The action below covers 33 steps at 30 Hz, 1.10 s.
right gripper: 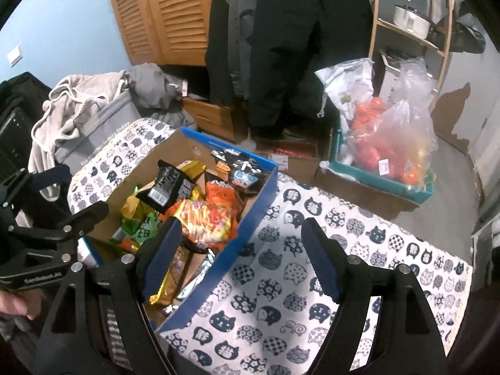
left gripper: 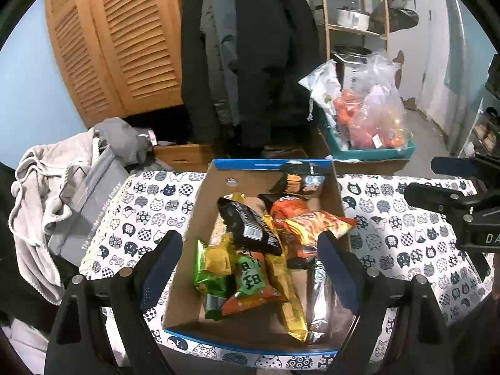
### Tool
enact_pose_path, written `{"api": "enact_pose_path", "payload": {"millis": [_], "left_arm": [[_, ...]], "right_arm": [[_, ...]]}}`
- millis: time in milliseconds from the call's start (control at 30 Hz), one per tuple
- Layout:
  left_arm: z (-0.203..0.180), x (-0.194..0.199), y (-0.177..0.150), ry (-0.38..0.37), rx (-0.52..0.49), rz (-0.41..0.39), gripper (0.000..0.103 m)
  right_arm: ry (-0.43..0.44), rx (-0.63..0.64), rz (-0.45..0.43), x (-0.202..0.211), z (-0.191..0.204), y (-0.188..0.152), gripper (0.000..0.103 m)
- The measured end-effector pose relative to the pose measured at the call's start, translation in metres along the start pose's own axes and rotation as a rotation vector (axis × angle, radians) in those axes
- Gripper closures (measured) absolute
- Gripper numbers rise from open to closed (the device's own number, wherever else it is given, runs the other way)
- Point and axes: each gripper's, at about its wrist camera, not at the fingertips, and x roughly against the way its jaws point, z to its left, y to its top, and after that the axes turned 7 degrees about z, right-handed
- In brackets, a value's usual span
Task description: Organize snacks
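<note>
The left gripper was held with its jaws spread wide and nothing between them, poised above a cardboard box on the cat-patterned tabletop. Directly ahead of those jaws, snack packets were piled in the box: a black packet on top, a green packet to its left and an orange packet to its right. The right gripper was likewise wide open and empty, hovering over the box's right wall, the tabletop beneath it.
</note>
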Motion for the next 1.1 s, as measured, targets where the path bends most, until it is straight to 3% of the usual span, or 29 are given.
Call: {"api": "enact_pose_path", "payload": {"millis": [400,1100], "left_arm": [[-0.017,0.008,-0.001,-0.023,-0.031,0.007,0.014],[-0.031,0.005,0.000,-0.056,-0.037,0.039,0.013]], "right_arm": [[-0.002,0.001,-0.031,0.014,-0.009,-0.019,0.025],[0.000,-0.038,-0.003,0.008,-0.024,-0.028,0.025]]}}
